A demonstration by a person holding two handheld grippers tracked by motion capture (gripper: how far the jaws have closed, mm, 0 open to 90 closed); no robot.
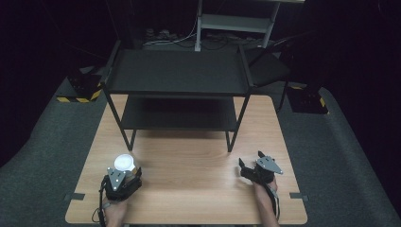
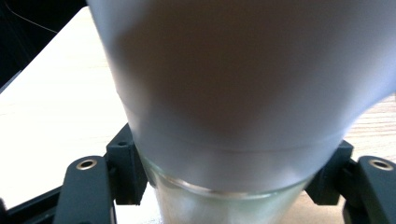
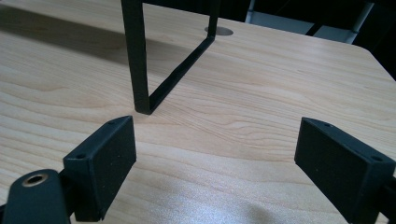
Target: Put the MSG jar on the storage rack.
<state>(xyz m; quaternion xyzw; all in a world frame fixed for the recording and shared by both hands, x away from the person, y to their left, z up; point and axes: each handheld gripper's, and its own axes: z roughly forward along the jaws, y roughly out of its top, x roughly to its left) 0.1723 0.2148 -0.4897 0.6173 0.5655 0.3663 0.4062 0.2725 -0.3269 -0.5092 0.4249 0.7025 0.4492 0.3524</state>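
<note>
Now left gripper (image 1: 126,171) clamps frosted cup (image 2: 243,93); right gripper (image 1: 249,163) wide open.

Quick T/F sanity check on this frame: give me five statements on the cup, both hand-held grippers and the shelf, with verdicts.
1. The left hand-held gripper is closed around a frosted white cup. True.
2. The right hand-held gripper holds a cup too. False: its jaws are wide apart over bare wooden table.
3. The black two-tier shelf has items on its top tier. False: both tiers look bare.
4. The shelf stands on the table's far half. True.
5. The cup lies on its side. False: it is upright, with its glass base between the jaws.
</note>
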